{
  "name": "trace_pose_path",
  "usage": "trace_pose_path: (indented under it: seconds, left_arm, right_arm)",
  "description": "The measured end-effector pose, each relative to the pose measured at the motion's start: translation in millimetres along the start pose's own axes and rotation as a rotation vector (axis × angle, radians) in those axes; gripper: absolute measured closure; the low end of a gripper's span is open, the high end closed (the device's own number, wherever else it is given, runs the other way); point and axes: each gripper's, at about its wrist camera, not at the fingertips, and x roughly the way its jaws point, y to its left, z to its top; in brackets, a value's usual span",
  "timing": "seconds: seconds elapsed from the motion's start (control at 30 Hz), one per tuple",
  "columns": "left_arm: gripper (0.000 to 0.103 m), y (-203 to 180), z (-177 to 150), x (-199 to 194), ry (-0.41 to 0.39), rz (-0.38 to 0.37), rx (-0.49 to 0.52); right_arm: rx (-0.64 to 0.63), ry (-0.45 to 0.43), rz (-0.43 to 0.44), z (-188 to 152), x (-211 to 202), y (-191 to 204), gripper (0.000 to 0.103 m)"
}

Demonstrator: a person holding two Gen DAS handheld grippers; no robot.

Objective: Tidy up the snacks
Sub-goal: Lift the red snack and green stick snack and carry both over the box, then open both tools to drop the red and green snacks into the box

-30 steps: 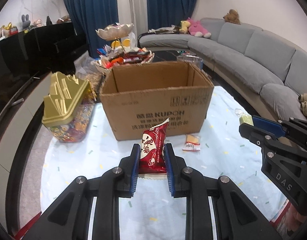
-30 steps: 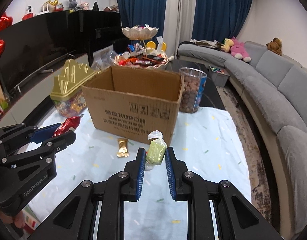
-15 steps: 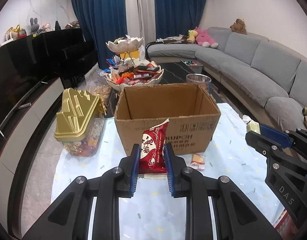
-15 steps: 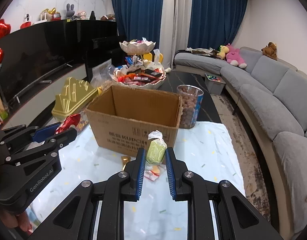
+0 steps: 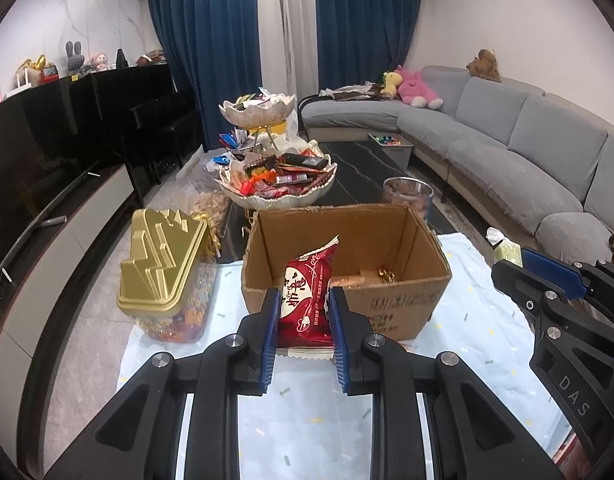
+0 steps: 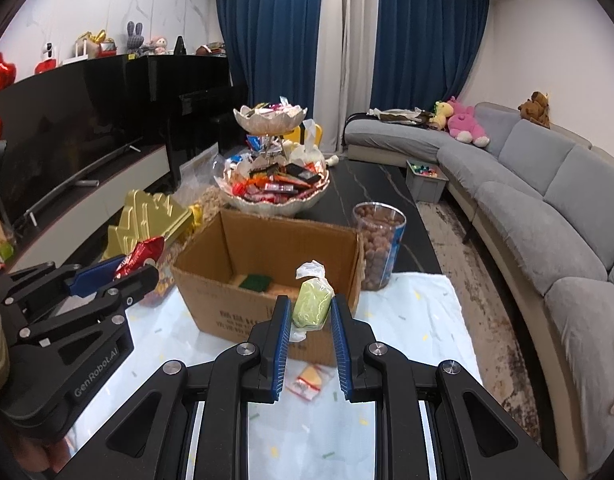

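Pinching a red snack packet point(image 5: 307, 296) in our left gripper point(image 5: 303, 312) and a green wrapped sweet point(image 6: 312, 305) in our right gripper point(image 6: 308, 320), we hold both above the tablecloth point(image 5: 459, 320), just before the open cardboard box point(image 5: 423, 304).

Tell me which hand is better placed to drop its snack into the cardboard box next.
Probably the left. Its tool holds the red packet squarely before the cardboard box; the right tool, holding the green snack, faces the box's near corner.
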Motion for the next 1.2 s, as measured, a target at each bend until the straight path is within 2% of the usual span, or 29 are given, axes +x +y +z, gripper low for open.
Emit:
trace_pose_path:
  seconds: [0.53,1.2]
  left_arm:
    - [0.078,9.6,39.0,30.7,0.001,0.012,-0.019]
    - [0.078,16.2,61.6,100.2,0.052,-0.004,-0.020]
  right_arm:
    - [0.005,-0.025,0.002,47.3,29.8,-0.5,0.081]
    - [0.004,0.030,0.003,70.9,100.9,-0.7,0.081]
